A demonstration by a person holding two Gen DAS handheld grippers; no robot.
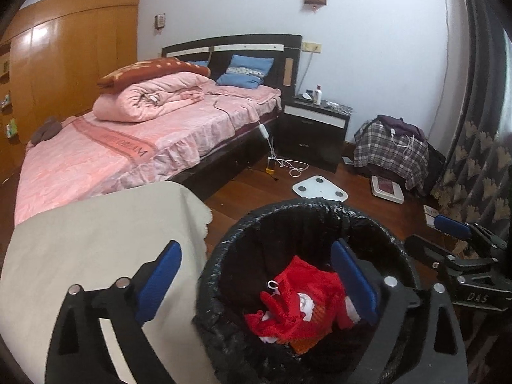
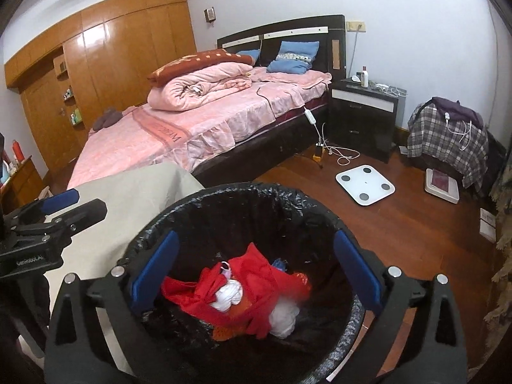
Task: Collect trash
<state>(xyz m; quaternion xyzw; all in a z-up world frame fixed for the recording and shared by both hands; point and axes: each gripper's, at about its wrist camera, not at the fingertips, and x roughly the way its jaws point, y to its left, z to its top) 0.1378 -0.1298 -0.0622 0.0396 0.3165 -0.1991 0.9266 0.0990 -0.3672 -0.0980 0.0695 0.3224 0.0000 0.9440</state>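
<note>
A black bin with a black liner (image 1: 307,204) stands on the wood floor right below both grippers. A crumpled red plastic bag (image 1: 297,304) with white scraps lies at its bottom. My left gripper (image 1: 256,249) hangs open over the bin's left rim, one blue pad above the beige cloth and the other inside the bin's mouth, holding nothing. In the right wrist view the bin (image 2: 256,188) fills the lower middle, with the red bag (image 2: 243,291) and a white wad (image 2: 283,316) in it. My right gripper (image 2: 257,238) is open above the bin's mouth, empty.
A beige cloth-covered surface (image 1: 112,240) touches the bin's left side. Behind are a pink bed (image 1: 128,147), a black nightstand (image 1: 313,128), a white scale (image 2: 364,184) and cables (image 2: 339,155) on the floor, a plaid-covered pile (image 2: 448,134) and a curtain (image 1: 480,160) at right.
</note>
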